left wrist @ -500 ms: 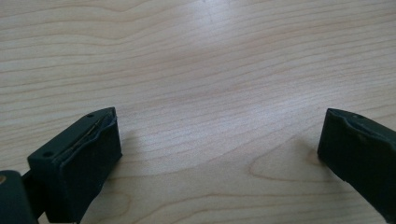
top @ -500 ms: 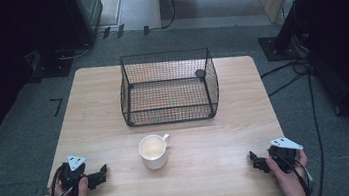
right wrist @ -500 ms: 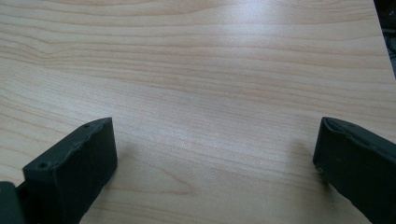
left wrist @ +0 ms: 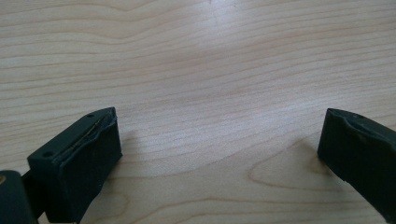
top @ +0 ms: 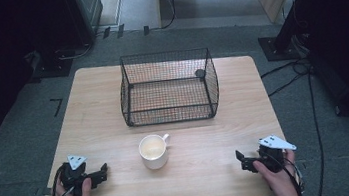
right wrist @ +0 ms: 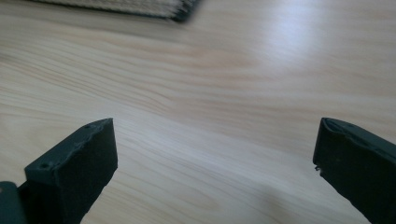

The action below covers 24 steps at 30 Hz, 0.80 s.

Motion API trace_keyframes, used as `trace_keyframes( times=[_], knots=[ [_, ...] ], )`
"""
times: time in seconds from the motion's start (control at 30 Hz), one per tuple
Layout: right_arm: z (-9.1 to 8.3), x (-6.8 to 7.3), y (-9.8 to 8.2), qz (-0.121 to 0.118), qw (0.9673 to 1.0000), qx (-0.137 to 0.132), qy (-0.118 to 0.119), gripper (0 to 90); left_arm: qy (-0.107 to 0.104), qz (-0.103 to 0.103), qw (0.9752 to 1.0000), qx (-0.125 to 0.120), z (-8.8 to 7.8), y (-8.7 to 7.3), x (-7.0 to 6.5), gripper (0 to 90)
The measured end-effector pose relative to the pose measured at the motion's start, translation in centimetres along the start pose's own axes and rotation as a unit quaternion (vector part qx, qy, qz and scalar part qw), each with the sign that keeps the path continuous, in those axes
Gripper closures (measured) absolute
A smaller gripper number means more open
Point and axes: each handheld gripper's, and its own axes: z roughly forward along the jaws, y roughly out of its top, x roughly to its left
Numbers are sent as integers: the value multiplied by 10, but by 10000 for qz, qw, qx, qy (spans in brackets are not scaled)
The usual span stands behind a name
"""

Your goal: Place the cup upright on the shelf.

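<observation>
While both grippers rest near the front edge of the pale wooden table, nothing is in hand yet. At the left, the left black two-jaw gripper lies on the wood with its jaws spread wide and empty — bare grain between them. In the middle, the white ceramic mug stands upright, just in front of the black wire-mesh basket and well apart from either tool. At the right, the right black two-jaw gripper is likewise spread and holds nothing — judging by this, the work is unstarted, with reach, grasp and likely placement all left.
</observation>
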Motion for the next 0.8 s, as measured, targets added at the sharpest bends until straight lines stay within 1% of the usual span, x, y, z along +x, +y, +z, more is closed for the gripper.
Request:
trace_keyframes(
  times=[0.1,0.23,0.27,0.33,0.4,0.43,0.47,0.53,0.63,0.67,0.7,0.73,0.77,0.8],
  knots=[
    [2,18,9,-211,9995,-95,222,3,-1,-2,10000,-1,0,0,0,0],
    [10,41,19,-363,9978,-246,496,51,0,-1,10000,-3,0,0,0,0],
    [13,46,21,-429,9973,-245,550,54,0,-9,10000,-11,0,0,0,0],
    [18,57,26,-583,9959,-298,622,91,-1,0,10000,-4,0,0,0,0],
    [23,67,31,-622,9950,-375,690,143,-5,-4,10000,-5,0,0,0,0],
    [26,72,33,-613,9947,-417,709,149,-2,2,10000,-4,0,0,0,0],
    [29,76,35,-600,9942,-427,787,169,-2,-1,10000,-4,0,0,0,0],
    [35,83,38,-617,9933,-444,869,228,-3,0,10000,-3,0,0,0,0],
    [45,94,41,-708,9923,-494,893,304,-4,-5,10000,-3,0,0,0,0],
    [48,97,42,-730,9920,-511,893,339,-2,-3,10000,-5,0,0,0,0],
    [51,100,43,-758,9914,-541,923,394,-2,-4,10000,-5,0,0,0,0],
    [53,102,43,-750,9901,-599,1020,455,-4,-5,10000,-4,0,0,0,0],
    [55,104,44,-783,9885,-678,1106,487,-2,-2,10000,-5,0,0,0,0],
    [58,107,45,-829,9872,-711,1162,498,-2,-6,10000,-9,0,0,0,0]
  ],
)
